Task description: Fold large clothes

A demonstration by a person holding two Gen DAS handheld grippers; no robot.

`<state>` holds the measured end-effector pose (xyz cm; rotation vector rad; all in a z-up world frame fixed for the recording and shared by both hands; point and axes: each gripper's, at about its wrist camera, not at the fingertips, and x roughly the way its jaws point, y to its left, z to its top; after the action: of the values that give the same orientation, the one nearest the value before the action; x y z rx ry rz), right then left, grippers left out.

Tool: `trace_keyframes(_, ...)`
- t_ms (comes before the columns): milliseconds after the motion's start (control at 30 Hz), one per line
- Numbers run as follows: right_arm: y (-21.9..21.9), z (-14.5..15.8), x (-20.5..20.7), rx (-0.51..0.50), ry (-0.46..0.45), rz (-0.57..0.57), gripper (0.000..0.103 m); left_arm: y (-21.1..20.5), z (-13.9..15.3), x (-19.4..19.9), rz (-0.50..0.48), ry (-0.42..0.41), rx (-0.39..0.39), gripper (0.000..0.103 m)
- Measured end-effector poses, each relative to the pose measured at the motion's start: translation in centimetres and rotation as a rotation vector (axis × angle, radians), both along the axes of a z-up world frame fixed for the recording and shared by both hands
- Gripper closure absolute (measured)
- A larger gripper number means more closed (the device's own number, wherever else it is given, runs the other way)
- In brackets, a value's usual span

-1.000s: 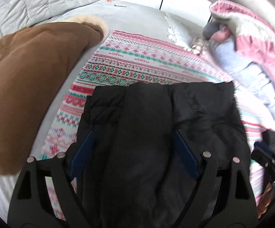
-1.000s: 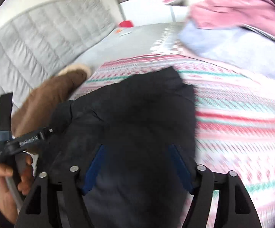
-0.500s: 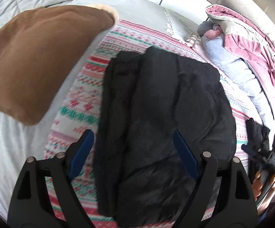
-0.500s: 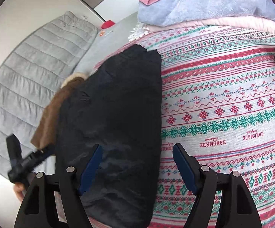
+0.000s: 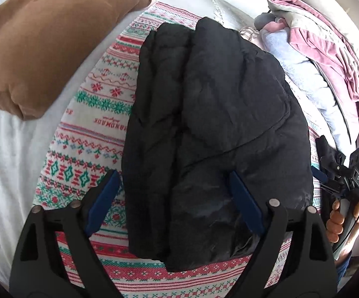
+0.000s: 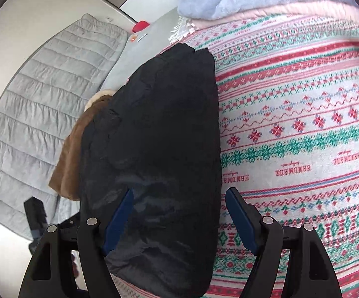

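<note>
Left tongs (image 5: 172, 203) above the near end of a folded black puffer jacket (image 5: 211, 134), jaws wide and opening further, blue pads apart with nothing pinched; jacket bulk under the gap and under the right-side pad, left-side pad over bare patterned blanket (image 5: 85, 134). Jacket laid flat as a long dark bundle on that red, green and white knit-pattern blanket, stretching away from the tongs toward the far side of the bed (image 5: 3, 154). Ahead and to the left of the left tongs, a brown fleece garment (image 5: 43, 37) on the pale sheet, well apart from the jacket. Ahead and to the right, a heap of pink and pale blue bedding (image 5: 328, 62). Far right of the same view, a hand (image 5: 341, 218) around the handle of the other tool. Right tongs (image 6: 178, 221) likewise open, gripping nothing; left-side pad over the jacket's near right part, right-side pad over the blanket just beside the jacket's edge, that edge running up between the pads. In the right wrist view, jacket (image 6: 154, 149) filling the space ahead and left of the tongs, blanket (image 6: 303, 124) ahead and right, brown garment (image 6: 72, 149) peeking out beyond the jacket's left side, grey quilted headboard (image 6: 35, 99) further left. Contact between pads and cloth: cannot tell.
</note>
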<state>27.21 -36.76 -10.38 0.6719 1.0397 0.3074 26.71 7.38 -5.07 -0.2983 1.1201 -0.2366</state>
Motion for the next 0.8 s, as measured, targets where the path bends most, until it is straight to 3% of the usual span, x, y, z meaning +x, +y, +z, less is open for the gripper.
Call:
trace_keyframes(100,0.1,-0.4,0.2,-0.01,0.015,-0.005,0.025,-0.3,-0.5,-0.2,-0.01,-0.009,0.022,0.006)
trace_keyframes(433,0.4,-1.5,0.8,-0.011,0.043,-0.008,0.025,-0.5,-2.1,-0.1,-0.015,0.011,-0.017,0.005)
trace_keyframes(800,0.1,-3.9,2.0,0.117,0.093,-0.035,0.025,-0.7,-2.8,-0.2,-0.029,0.024,-0.041,0.005)
